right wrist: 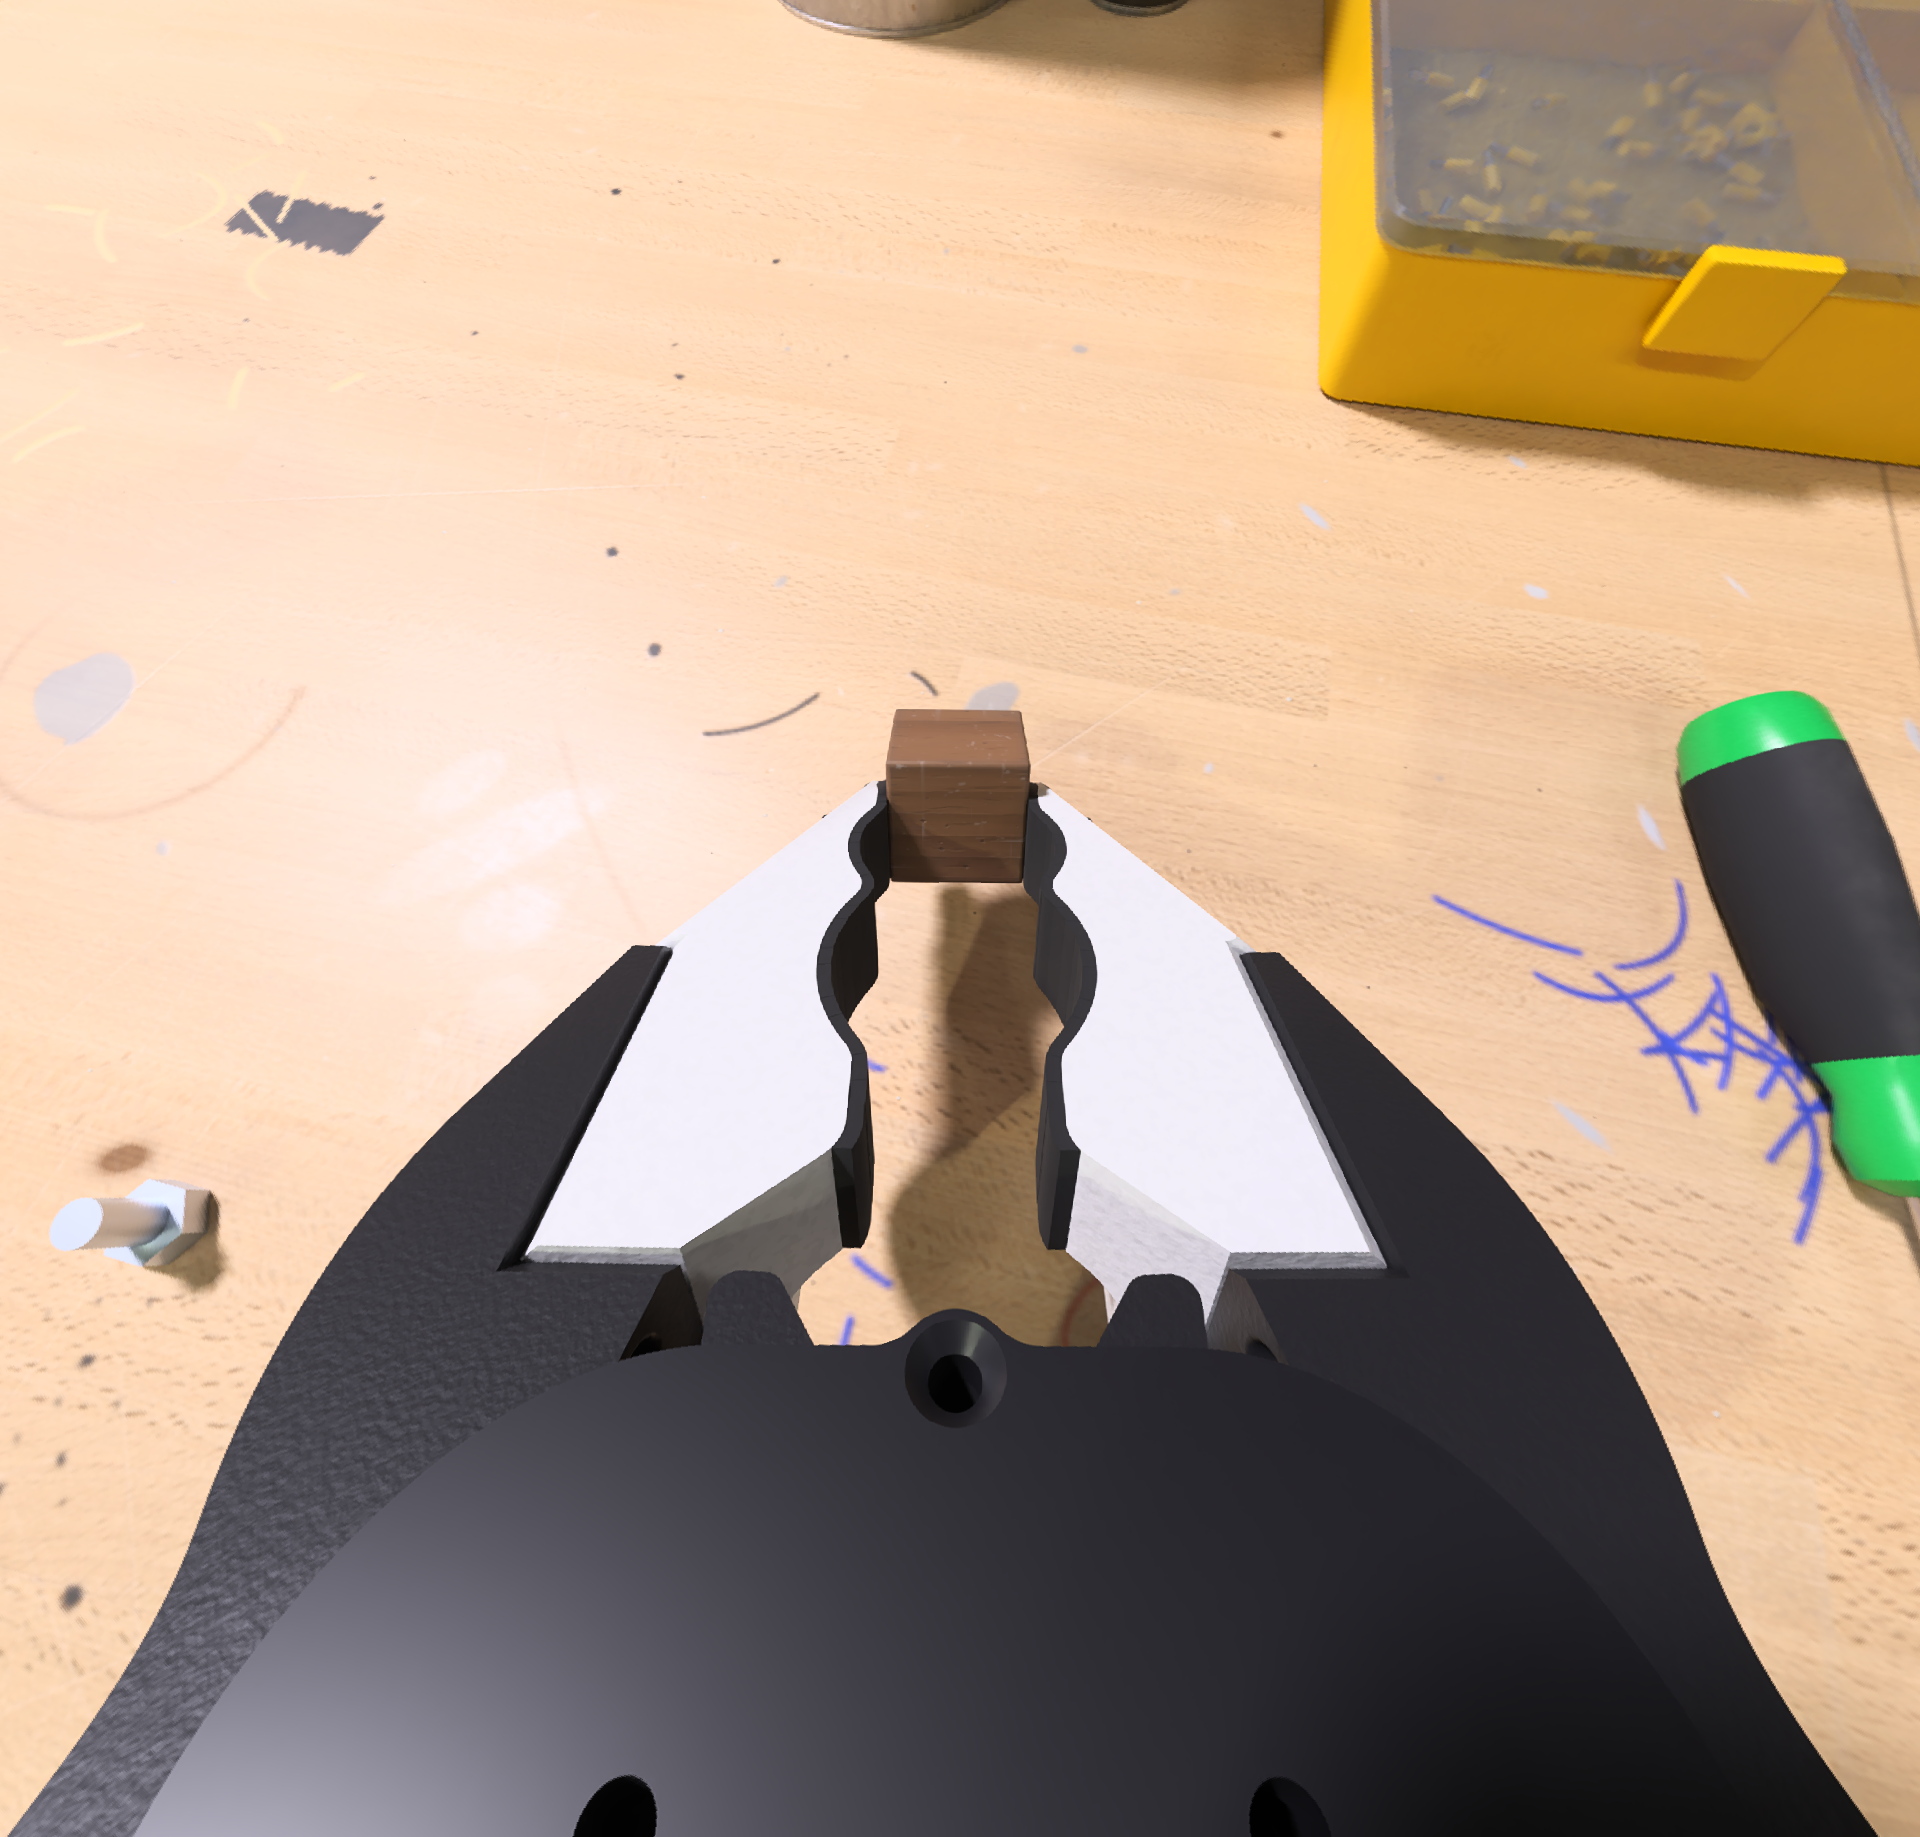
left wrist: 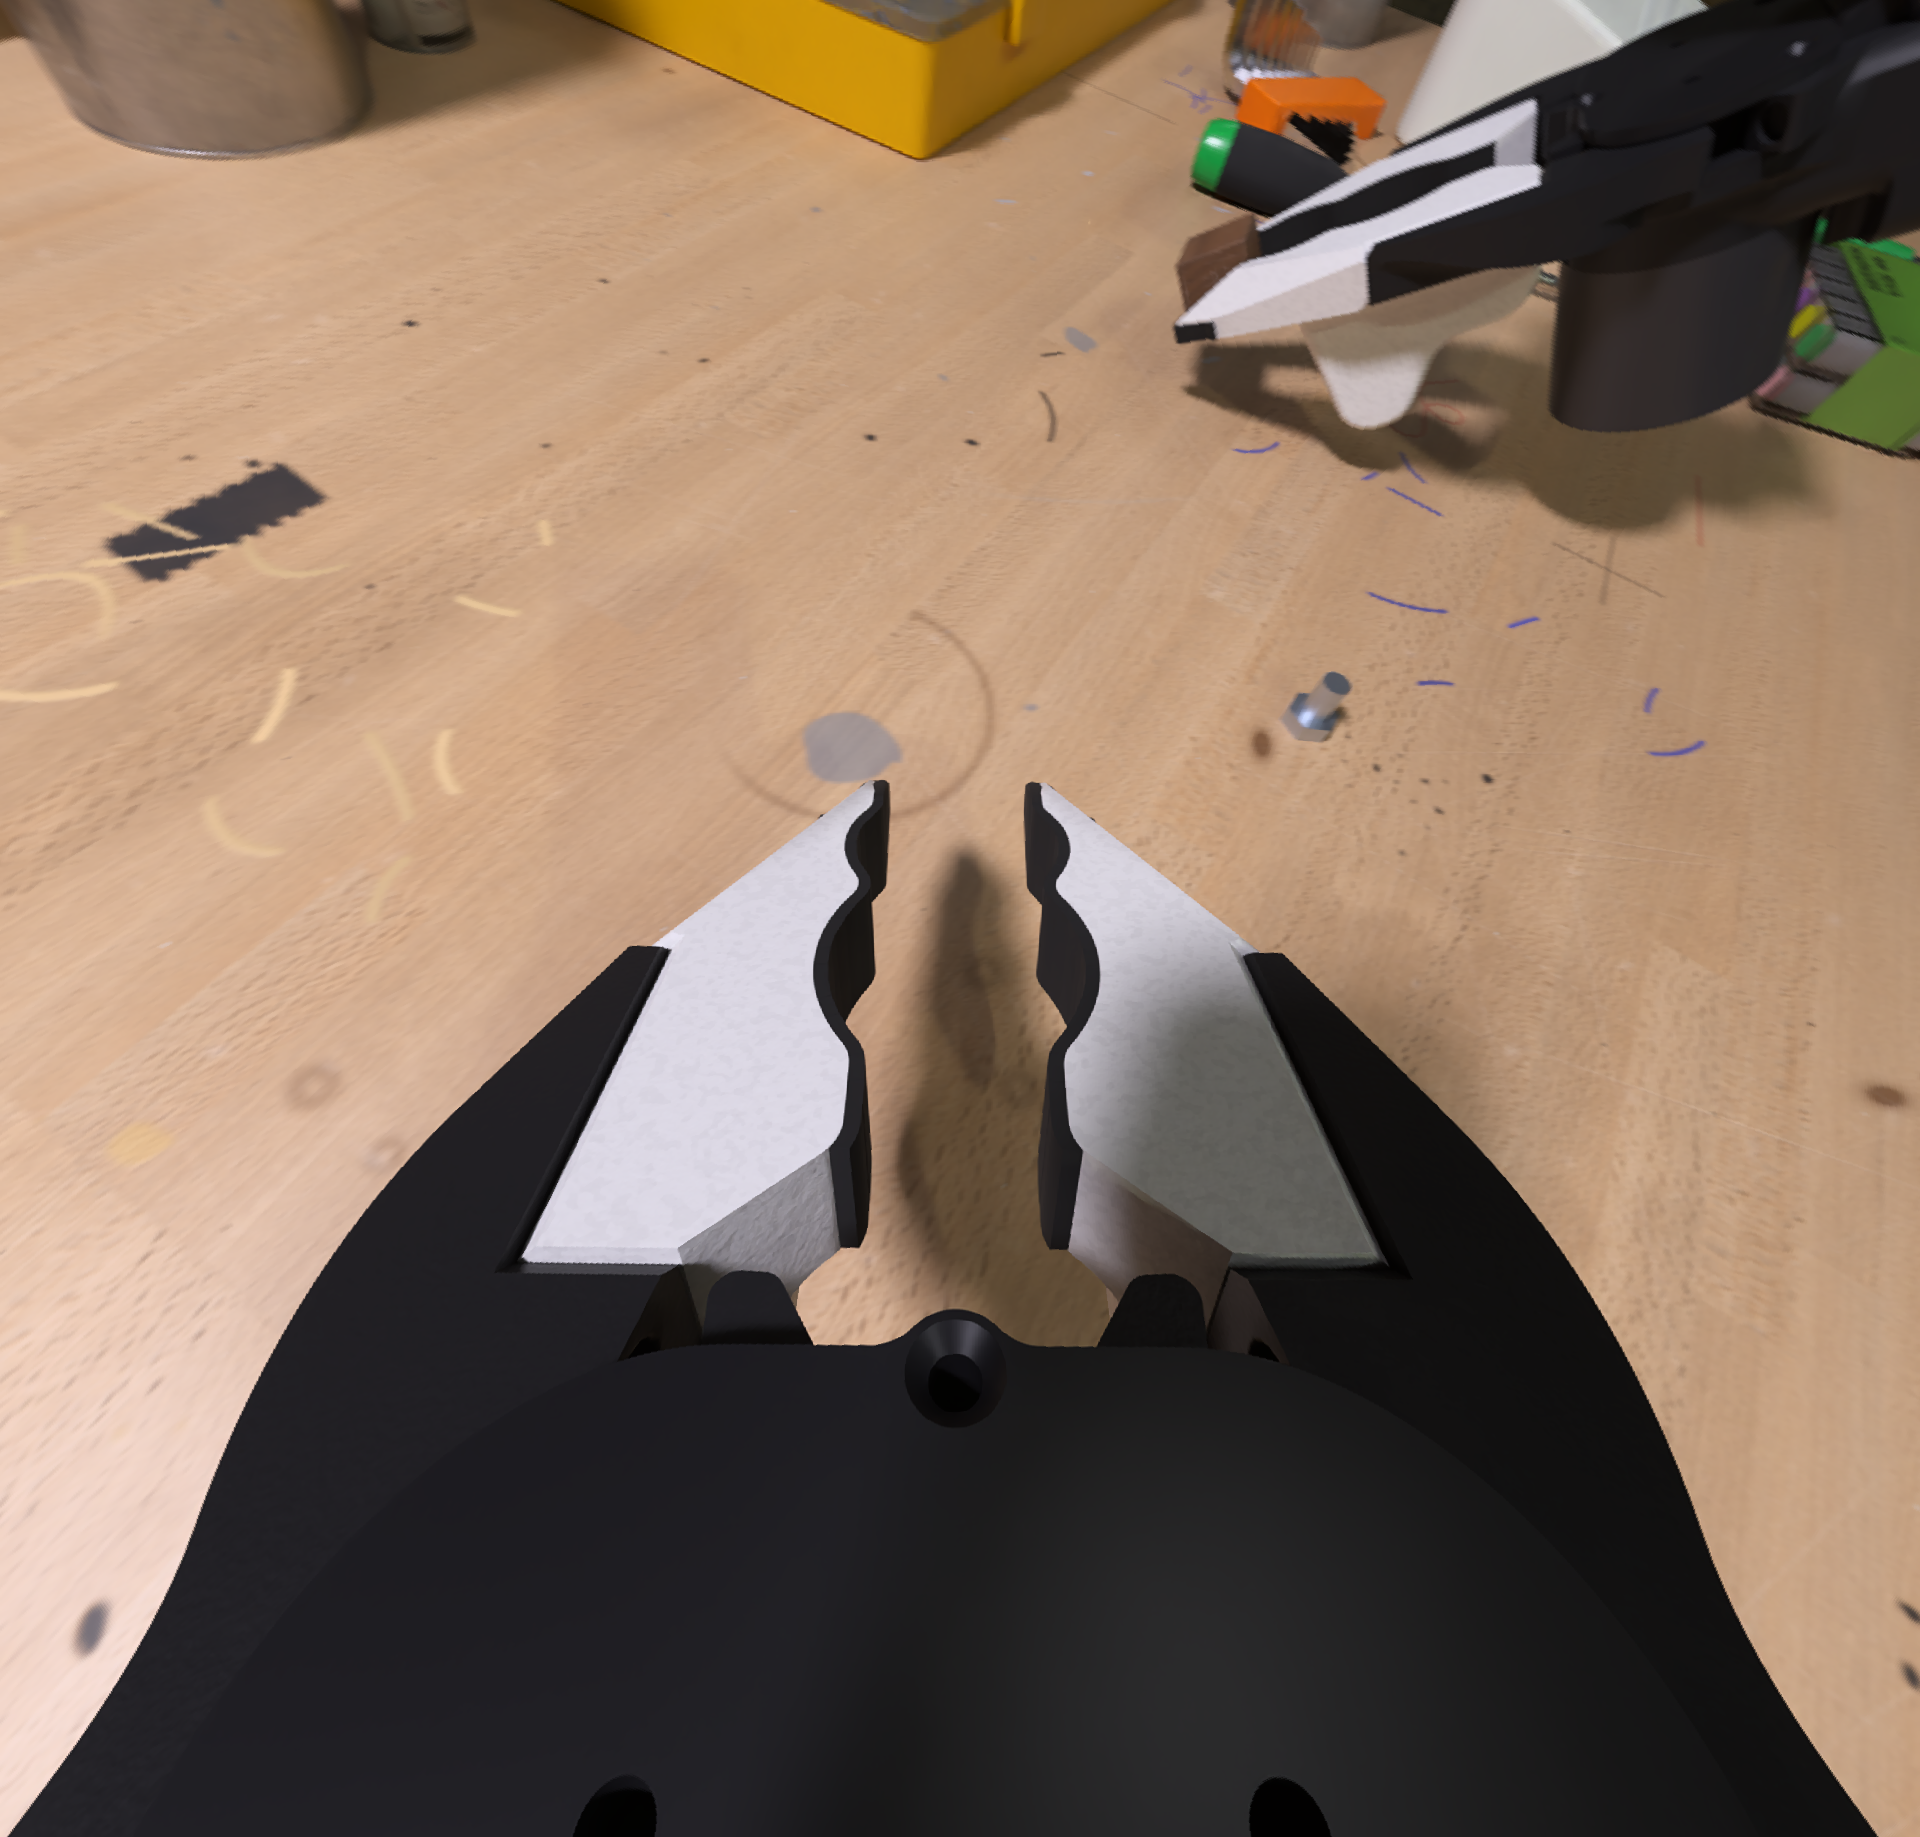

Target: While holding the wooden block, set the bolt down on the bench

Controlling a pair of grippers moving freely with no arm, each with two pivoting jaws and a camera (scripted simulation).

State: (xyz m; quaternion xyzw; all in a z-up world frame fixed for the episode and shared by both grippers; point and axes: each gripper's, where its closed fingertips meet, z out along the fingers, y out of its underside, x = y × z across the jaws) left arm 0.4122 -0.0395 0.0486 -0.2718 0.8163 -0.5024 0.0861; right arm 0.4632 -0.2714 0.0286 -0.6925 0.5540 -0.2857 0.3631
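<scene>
My right gripper (right wrist: 957, 800) is shut on a small brown wooden block (right wrist: 957, 795), held at the fingertips above the bench. In the left wrist view the same gripper (left wrist: 1210, 317) shows at the upper right with the block (left wrist: 1214, 260) between its tips. My left gripper (left wrist: 957, 800) is open and empty, above the bench. A small silver bolt (left wrist: 1316, 707) lies on its side on the bench (left wrist: 623, 333), to the right of and beyond my left fingertips. It also shows in the right wrist view (right wrist: 135, 1221), low at the left.
A yellow parts box (left wrist: 883, 31) with a clear lid stands at the back, with metal cans (left wrist: 187, 31) beside it. A green-and-black screwdriver (right wrist: 1813, 935) lies to the right. An orange clamp (left wrist: 1311, 106), a white cloth (left wrist: 1371, 374) and a dark cylinder (left wrist: 1652, 343) are at the far right.
</scene>
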